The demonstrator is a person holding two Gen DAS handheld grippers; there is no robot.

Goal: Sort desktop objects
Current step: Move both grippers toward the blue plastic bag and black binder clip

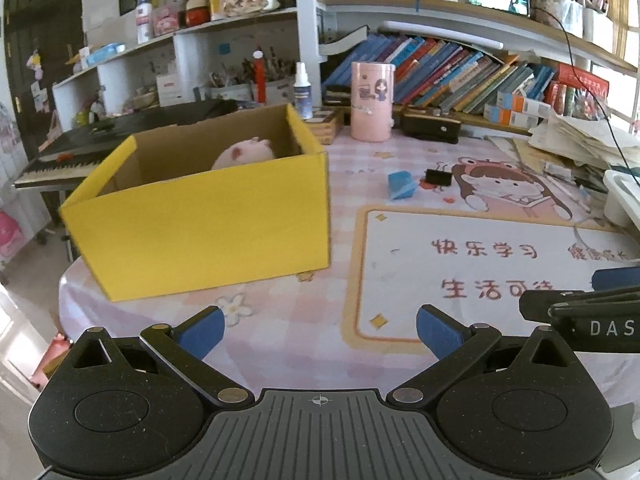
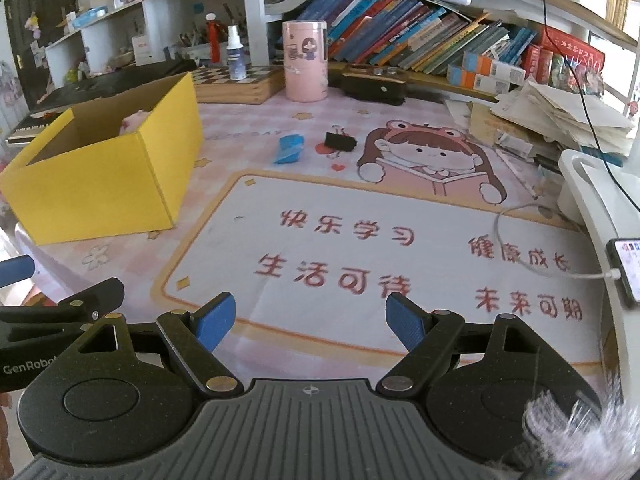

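At the left of the right wrist view the yellow cardboard box [image 2: 100, 184] stands open on the worktop [image 2: 320, 208], with a pink plush toy [image 2: 134, 122] already lying inside; the left wrist view shows the same toy [image 1: 244, 154] low against the box's back wall. That reads as one item sorted. Right of the box, in the upper middle of the frame, a blue folded paper piece [image 2: 289, 149] and a black binder clip [image 2: 340, 141] lie just beside each other on the printed pink mat, well apart from both grippers. These two look like what is left to go in the box, though whether the pink canister [image 2: 305, 60] at the back belongs to the job I cannot tell. At the bottom of each view, the left gripper [image 1: 320, 330] and the right gripper [image 2: 310, 322] hang above the mat with fingers spread wide and nothing between them. At the far right edge a phone [image 2: 626, 270] sits on its cable.
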